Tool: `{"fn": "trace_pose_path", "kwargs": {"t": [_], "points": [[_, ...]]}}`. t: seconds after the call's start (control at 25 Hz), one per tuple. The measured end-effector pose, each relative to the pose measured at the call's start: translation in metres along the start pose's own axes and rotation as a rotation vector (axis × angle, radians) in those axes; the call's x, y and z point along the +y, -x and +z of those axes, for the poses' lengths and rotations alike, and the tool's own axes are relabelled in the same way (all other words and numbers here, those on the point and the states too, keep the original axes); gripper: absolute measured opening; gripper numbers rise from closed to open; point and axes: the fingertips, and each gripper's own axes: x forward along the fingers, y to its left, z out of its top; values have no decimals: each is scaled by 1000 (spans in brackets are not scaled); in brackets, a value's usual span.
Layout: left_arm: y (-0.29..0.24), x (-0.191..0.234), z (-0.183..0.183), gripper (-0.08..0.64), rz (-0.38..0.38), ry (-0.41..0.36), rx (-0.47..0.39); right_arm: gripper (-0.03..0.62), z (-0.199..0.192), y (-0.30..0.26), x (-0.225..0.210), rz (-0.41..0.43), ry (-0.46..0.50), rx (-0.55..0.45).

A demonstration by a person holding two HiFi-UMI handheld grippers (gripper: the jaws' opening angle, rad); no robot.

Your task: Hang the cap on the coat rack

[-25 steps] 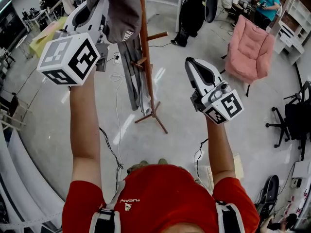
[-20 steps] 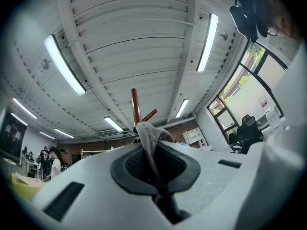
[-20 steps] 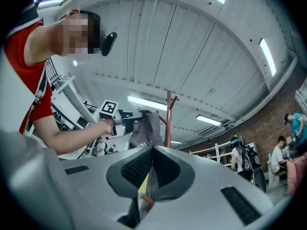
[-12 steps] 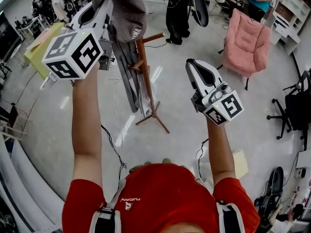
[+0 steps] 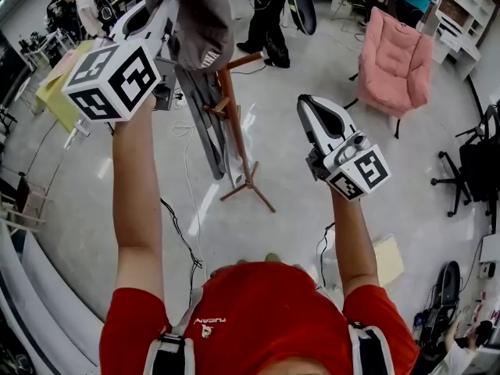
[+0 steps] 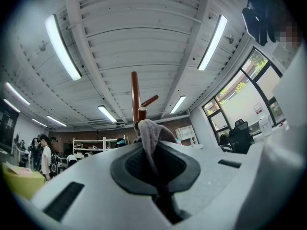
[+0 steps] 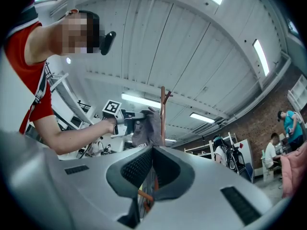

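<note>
My left gripper (image 5: 167,8) is raised at the upper left of the head view, shut on the edge of a grey cap (image 5: 195,20). The cap hangs against the top of the brown wooden coat rack (image 5: 234,123). In the left gripper view the cap's cloth (image 6: 149,137) is pinched between the jaws, with the rack's pole (image 6: 135,94) and a peg (image 6: 149,100) just behind it. My right gripper (image 5: 312,106) is held to the right of the rack, shut with nothing in it. Its view shows the cap (image 7: 146,126) beside the pole (image 7: 163,113).
A grey garment (image 5: 207,127) hangs lower on the rack. A pink armchair (image 5: 397,61) stands at the back right, a black office chair (image 5: 476,170) at the right edge. People (image 5: 266,14) stand behind the rack. Cables (image 5: 183,233) run over the floor.
The left gripper has carried the cap a little to the right, so that it now covers the top of the pole. The right gripper has stayed put.
</note>
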Motion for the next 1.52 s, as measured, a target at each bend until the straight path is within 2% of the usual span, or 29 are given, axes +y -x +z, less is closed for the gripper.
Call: {"fn": "trace_pose_path", "kwargs": {"t": [0.2,0.4,0.6,0.8,0.92,1.12,1.28,1.36,1.44,1.52], "points": [[-6,-2,-23,17,-10,11,55,23,-1,0,1,-3,1,8],[-3,0,-41,25,0,40,24,23,-8,1,2,-5,0,24],[6,-9,-51,232,-28,58,-25,24,-11,0,9,9,2,46],[23,-10,-68,291,-5,63,-27,24,-12,-2,17,23,3,57],[48,-13,-77,291,18,69,-32,24,-12,-3,25,32,-3,61],[89,-39,-107,291,-29,102,-8,24,-17,-10,43,49,-18,41],[114,-61,-130,280,-39,174,16,25,-17,-12,60,62,-34,34],[125,-71,-135,219,-42,211,3,25,-17,-13,68,66,-43,27],[136,-81,-137,113,-52,235,-21,24,-16,-15,77,74,-41,21],[145,-91,-138,58,-70,238,-38,24,-15,-15,89,88,-33,15]]}}
